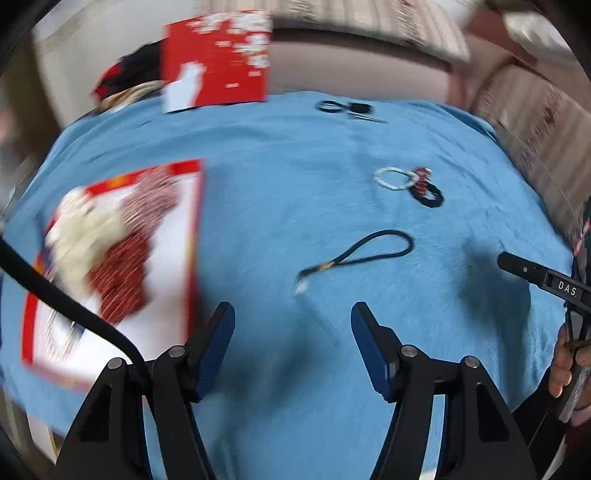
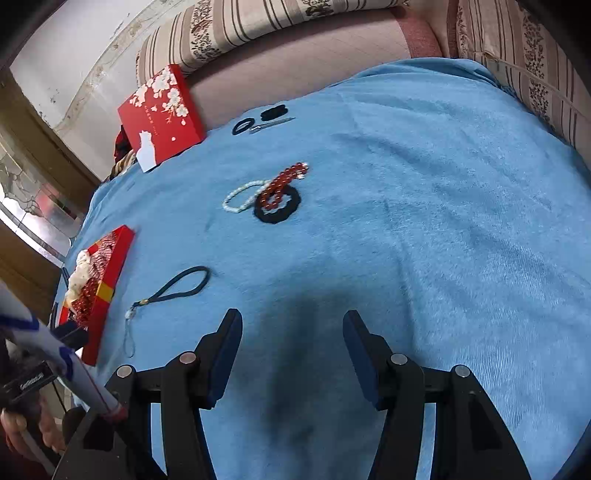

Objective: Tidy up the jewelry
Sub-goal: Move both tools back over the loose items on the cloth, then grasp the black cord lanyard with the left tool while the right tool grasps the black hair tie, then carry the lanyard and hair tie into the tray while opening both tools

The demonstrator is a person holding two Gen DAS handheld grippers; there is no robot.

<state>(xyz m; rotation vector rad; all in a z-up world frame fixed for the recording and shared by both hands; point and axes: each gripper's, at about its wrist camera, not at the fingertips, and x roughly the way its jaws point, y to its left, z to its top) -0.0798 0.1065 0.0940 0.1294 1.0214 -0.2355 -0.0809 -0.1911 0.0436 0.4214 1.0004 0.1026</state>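
- The left tool (image 1: 292, 321) is hovering over a worktop draped in a blue cloth (image 1: 295, 155), its two blue-padded fingers spread wide and gripping nothing.
- The right tool (image 2: 292, 328) is hanging over the same blue cloth (image 2: 424, 221), its fingers likewise spread apart and empty.
- A dark cord strap (image 2: 173, 288) with a small pale charm is lying on the cloth ahead and to the left of the right tool; in the left wrist view this dark cord strap (image 1: 364, 251) is sitting just ahead of the open fingers.
- Farther back, a white bead bracelet (image 2: 240, 199), a red bead bracelet (image 2: 284, 182) and a black hair tie (image 2: 279, 210) are lying clustered together, overlapping one another.
- An open red box (image 2: 107, 288) is sitting at the cloth's left edge, holding red and cream beaded pieces; the left wrist view is showing this open red box (image 1: 110, 266) blurred.
- A red lid (image 2: 162, 114) printed with white blossoms is propped at the far edge.
- Small black rings (image 2: 258, 120) and a thin metal piece are lying near that lid.
- A striped floral sofa (image 2: 258, 26) is standing behind the worktop.
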